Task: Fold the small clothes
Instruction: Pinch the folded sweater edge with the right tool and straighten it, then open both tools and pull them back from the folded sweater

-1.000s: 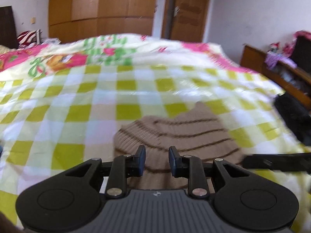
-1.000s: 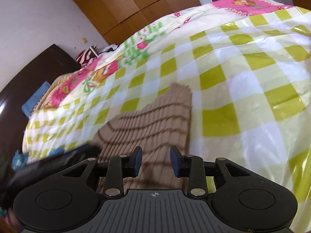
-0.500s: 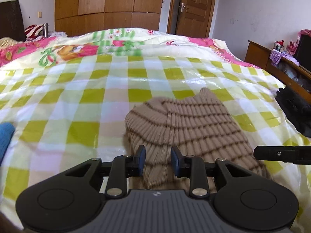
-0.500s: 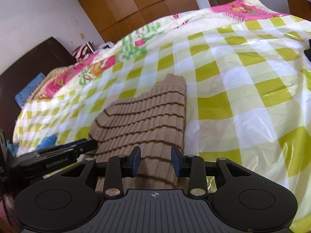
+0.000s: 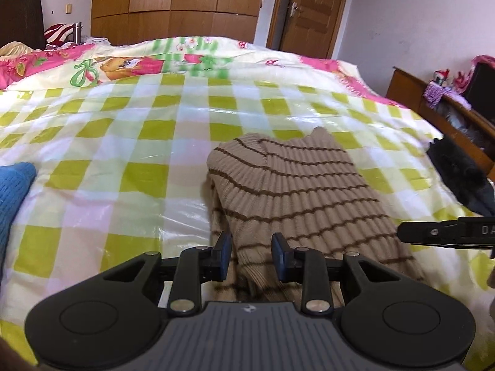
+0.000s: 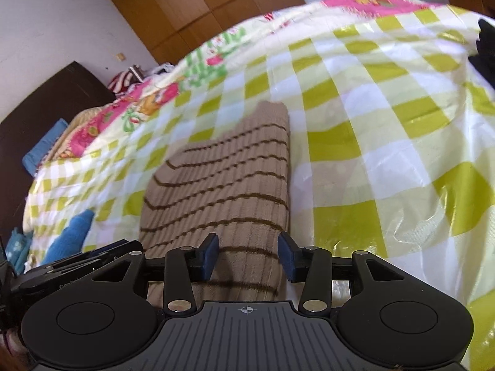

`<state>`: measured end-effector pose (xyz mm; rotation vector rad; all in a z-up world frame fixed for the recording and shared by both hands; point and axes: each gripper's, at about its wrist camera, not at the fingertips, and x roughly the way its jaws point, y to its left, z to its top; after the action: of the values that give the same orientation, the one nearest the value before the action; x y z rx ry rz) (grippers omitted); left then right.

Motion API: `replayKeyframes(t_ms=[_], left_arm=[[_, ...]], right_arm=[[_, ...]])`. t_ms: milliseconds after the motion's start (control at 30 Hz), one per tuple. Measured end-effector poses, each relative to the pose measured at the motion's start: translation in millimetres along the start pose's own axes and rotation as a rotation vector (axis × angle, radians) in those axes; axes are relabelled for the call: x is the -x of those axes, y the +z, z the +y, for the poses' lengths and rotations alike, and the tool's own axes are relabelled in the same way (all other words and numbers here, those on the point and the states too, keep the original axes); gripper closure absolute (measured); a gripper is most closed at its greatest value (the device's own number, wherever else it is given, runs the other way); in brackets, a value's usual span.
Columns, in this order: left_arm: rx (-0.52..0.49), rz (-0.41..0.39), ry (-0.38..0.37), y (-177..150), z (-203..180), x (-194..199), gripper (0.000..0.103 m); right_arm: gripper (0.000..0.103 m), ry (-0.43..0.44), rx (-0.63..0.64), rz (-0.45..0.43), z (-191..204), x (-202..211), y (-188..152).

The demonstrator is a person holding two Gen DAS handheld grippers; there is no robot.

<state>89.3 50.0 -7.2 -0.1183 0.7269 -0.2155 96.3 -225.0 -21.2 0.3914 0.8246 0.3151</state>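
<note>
A tan ribbed knit garment with thin brown stripes [image 5: 297,191] lies folded lengthwise on the checked bed cover; it also shows in the right wrist view [image 6: 222,185]. My left gripper [image 5: 251,258] is open over the garment's near left edge, jaws apart with cloth showing between them. My right gripper [image 6: 248,258] is open over the garment's near right edge, empty. The right gripper shows as a black bar [image 5: 445,236] at the right of the left wrist view. The left gripper shows at the lower left of the right wrist view [image 6: 77,269].
The bed cover [image 5: 130,142] is yellow-green and white checks under shiny plastic. A blue cloth [image 5: 12,191] lies at the left edge, also seen in the right wrist view [image 6: 71,235]. A black garment [image 5: 458,173] lies at the right edge. Wardrobe and door stand behind.
Both grippers have drawn back towards the garment's near end, and the right jaws have opened wider. The garment lies flatter and longer than a second ago.
</note>
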Motion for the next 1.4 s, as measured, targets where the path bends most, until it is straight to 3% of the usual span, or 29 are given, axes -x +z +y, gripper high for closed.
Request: replayKeyframes(t_ms=[67,133,167,267,533,767,967,1133,1300,1400], left_arm=[[-0.008,0.021,-0.010,-6,-3,-3,0.059],[-0.020,0.047,-0.004,-14,-5,-11,0.059],[-0.018,0.059,-0.005,-17,-4,-15,0.059],[0.003,0.081,-0.020,-18,-2,-23,0.058],[-0.044,0.086,-0.012,-1,-9,-56,0.058],[-0.017,0.065,-0.009,25,3,-82,0.057],[-0.030,0.028,0.026,20,2,-53,0.057],[-0.013,0.011,0.053,3,2,-24,0.055],[-0.037,0.029,0.078,-13,-8,-5,0.051],[-0.025,0.042,0.080,-24,-11,4,0.042]], right_arm=[[0.059,0.013,-0.001,0.005,1,2,-6],[0.047,0.013,0.014,0.028,4,-4,-12],[0.046,-0.001,0.028,0.039,7,-8,-14],[0.046,0.000,0.031,0.063,8,-19,-21],[0.060,-0.006,-0.061,0.071,-3,-41,-12],[0.060,-0.042,-0.089,0.068,-2,-68,11],[0.057,-0.076,-0.039,0.014,10,-50,25],[0.057,-0.126,0.060,-0.070,26,-8,5],[0.057,-0.116,0.063,-0.067,31,10,-18],[0.057,-0.119,0.072,-0.063,36,12,-29]])
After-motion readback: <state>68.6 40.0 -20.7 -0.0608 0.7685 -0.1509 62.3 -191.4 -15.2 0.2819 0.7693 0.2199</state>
